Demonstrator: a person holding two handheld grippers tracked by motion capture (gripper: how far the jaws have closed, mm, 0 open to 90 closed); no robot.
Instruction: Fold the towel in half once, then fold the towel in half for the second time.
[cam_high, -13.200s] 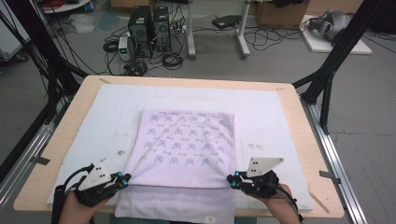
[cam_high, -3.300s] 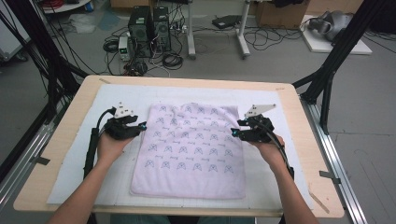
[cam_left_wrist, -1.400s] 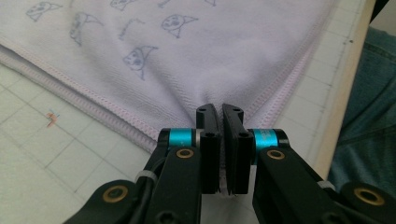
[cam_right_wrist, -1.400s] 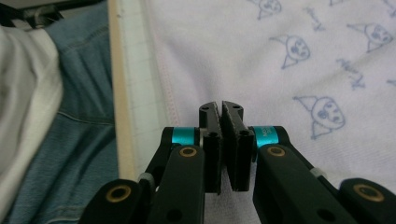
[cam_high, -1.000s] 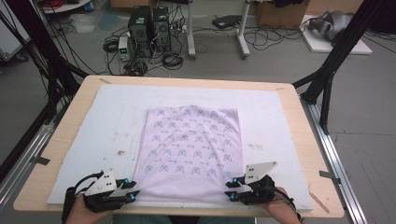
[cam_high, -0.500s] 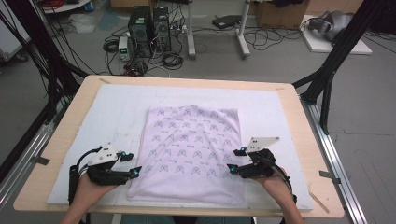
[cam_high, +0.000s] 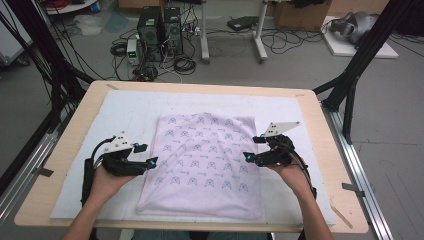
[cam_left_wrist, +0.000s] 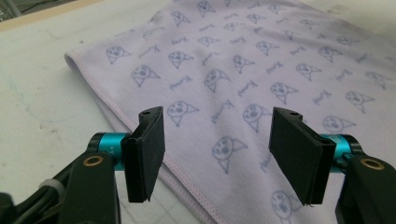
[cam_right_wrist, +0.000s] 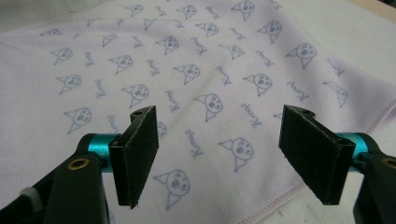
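The cloth lay flat at the middle of the white mat, a pale lilac rectangle printed all over with small blue-grey cat faces and script words, its long sides running from twelve to six o'clock. Its near edge reached almost to the mat's front edge. A thin pink stitched hem ran along the border in the left gripper view, and the far corner there was softly rounded.

Over at nine o'clock of the cloth, the left gripper hovered at the cloth's left edge, its jaws just having been opening and now standing wide apart, nothing between them. In its own view the pads hung above the hem, clear of the fabric.

At three o'clock, the right gripper sat at the cloth's right edge, its jaws likewise just having been opening, parted wide and empty. In the right gripper view the printed cloth showed smooth under the pads, a faint crease crossing it.
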